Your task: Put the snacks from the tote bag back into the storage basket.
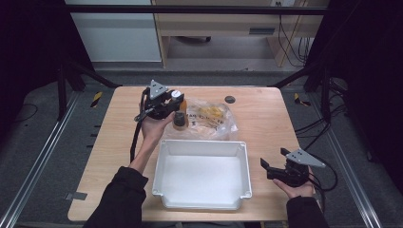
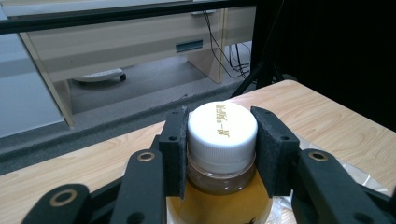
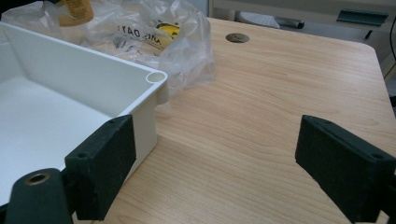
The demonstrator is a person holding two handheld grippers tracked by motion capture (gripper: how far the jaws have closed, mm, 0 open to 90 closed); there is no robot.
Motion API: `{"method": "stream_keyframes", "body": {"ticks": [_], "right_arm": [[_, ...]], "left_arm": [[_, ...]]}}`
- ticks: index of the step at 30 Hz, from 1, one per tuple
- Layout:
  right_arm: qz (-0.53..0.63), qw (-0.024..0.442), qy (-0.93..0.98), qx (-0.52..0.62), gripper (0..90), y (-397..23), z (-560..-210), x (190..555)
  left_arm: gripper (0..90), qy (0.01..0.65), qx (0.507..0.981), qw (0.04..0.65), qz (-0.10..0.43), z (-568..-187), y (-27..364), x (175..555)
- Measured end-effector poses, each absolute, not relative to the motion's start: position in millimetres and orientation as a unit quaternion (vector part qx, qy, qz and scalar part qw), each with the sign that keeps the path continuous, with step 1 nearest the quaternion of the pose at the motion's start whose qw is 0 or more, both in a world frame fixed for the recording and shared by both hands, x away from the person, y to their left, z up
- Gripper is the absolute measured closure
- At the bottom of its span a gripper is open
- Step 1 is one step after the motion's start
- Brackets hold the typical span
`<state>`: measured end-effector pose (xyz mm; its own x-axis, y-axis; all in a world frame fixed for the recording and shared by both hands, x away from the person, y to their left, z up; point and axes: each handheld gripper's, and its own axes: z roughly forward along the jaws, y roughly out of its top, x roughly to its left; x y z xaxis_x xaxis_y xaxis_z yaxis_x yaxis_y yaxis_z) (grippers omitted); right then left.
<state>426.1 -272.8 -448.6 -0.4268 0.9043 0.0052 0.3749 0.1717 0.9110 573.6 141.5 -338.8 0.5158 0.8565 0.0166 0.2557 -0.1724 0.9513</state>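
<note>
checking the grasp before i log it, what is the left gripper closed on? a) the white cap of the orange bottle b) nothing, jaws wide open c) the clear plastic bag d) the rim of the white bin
a: in the left gripper view the left gripper has its two black pads pressed on either side of the white cap of the orange bottle.
</note>
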Motion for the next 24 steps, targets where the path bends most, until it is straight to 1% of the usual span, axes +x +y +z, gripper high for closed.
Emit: {"method": "stream_keyframes", "body": {"ticks": [10,24], "right_arm": [[0.459,0.289,0.709,0.452,12.8,-273.3,-448.4,426.2],[0.465,0.288,0.706,0.45,13.0,-274.3,-446.9,425.0]], "left_arm": [[59.2,0.395,0.696,0.524,0.291,-319.7,148.3,564.1],[59.2,0.38,0.698,0.532,0.291,-293.7,151.1,539.9]]}}
